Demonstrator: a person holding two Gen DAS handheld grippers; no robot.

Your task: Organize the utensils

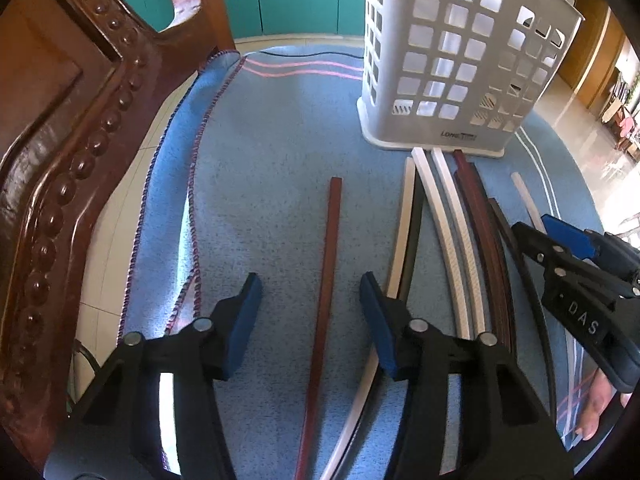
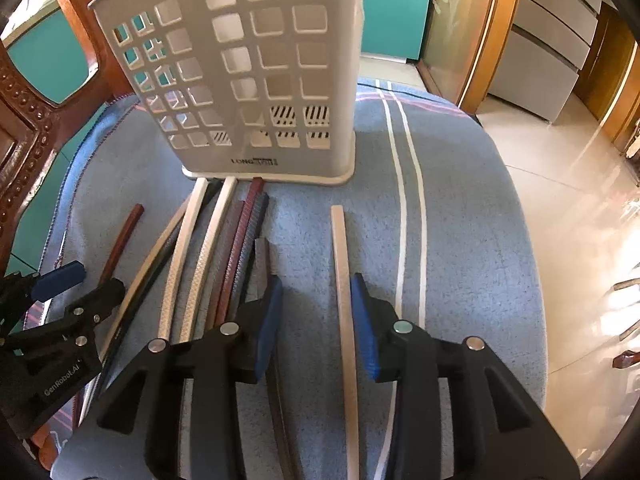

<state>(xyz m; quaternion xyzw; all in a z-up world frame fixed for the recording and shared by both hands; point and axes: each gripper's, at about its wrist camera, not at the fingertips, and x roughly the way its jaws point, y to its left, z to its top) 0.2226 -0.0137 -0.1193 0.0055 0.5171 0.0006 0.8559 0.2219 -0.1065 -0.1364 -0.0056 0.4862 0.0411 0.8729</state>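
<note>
blue-padded left fingers (image 1: 310, 300) gape over a brown chopstick (image 1: 326, 280); right fingers (image 2: 316, 312) gape around a beige chopstick (image 2: 345, 300)

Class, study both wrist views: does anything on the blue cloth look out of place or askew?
Yes. Two chopsticks lie apart from the bundle in front of the grey basket: a reddish-brown chopstick to its left and a pale chopstick to its right. The blue cloth is folded over at its left edge.

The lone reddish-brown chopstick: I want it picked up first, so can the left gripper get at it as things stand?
Probably yes: the reddish-brown chopstick lies alone on the blue towel, between the open left gripper fingers, apart from the pile.
</note>
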